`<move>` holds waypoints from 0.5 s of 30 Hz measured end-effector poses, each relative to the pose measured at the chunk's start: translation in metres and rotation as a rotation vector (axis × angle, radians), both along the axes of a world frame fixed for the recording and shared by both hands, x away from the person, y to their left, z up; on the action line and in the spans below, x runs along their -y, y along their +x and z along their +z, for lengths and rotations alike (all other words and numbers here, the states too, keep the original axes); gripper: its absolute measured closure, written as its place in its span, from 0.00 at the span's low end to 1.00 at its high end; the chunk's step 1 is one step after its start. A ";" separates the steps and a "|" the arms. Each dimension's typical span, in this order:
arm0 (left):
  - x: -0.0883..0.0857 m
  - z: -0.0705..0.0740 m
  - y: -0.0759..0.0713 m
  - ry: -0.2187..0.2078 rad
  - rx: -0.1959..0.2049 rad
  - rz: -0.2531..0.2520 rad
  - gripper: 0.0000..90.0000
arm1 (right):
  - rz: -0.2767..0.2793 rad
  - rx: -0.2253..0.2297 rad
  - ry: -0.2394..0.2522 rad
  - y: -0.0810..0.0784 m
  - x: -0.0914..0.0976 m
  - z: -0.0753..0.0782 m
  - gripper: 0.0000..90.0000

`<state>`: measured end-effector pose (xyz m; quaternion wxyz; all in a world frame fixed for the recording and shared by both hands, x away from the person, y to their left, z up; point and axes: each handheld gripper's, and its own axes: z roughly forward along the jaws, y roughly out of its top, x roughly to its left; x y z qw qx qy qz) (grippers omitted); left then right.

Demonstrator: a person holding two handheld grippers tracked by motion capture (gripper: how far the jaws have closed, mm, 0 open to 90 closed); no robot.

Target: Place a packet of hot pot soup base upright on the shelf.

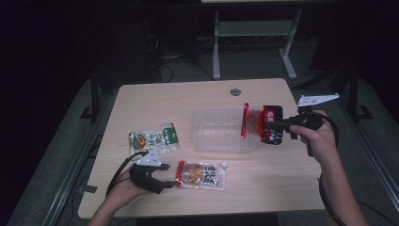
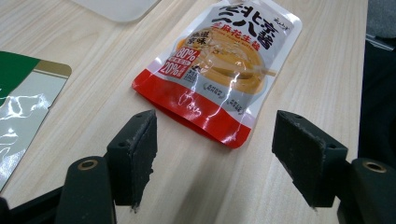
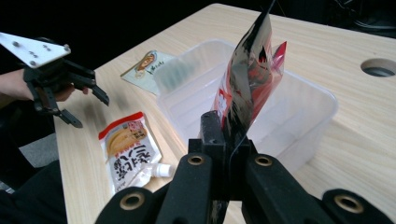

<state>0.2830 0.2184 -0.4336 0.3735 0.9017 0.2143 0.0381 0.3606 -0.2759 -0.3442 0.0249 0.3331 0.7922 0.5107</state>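
My right gripper (image 1: 278, 125) (image 3: 229, 135) is shut on a red and black pouch (image 1: 256, 122) (image 3: 250, 79). It holds the pouch upright in the air over the right end of a clear plastic bin (image 1: 219, 141) (image 3: 322, 100). My left gripper (image 1: 168, 176) (image 2: 219, 158) rests low at the table's front left, with its jaws standing wide apart and nothing between them. Just ahead of it lies a flat orange and white sauce pouch with a red bottom edge (image 1: 201, 175) (image 2: 224, 70) (image 3: 128, 149). The pads are not touching it.
A green and white pouch (image 1: 154, 138) (image 2: 18, 102) (image 3: 147, 65) lies flat to the left of the bin. There is a round cable hole (image 1: 235, 92) (image 3: 378, 67) near the far edge. The wooden table (image 1: 263, 183) has bare surface at the front right.
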 end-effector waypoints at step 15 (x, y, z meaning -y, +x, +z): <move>0.002 -0.002 -0.001 0.014 -0.012 -0.009 0.34 | -0.033 -0.012 -0.042 -0.003 0.009 -0.006 1.00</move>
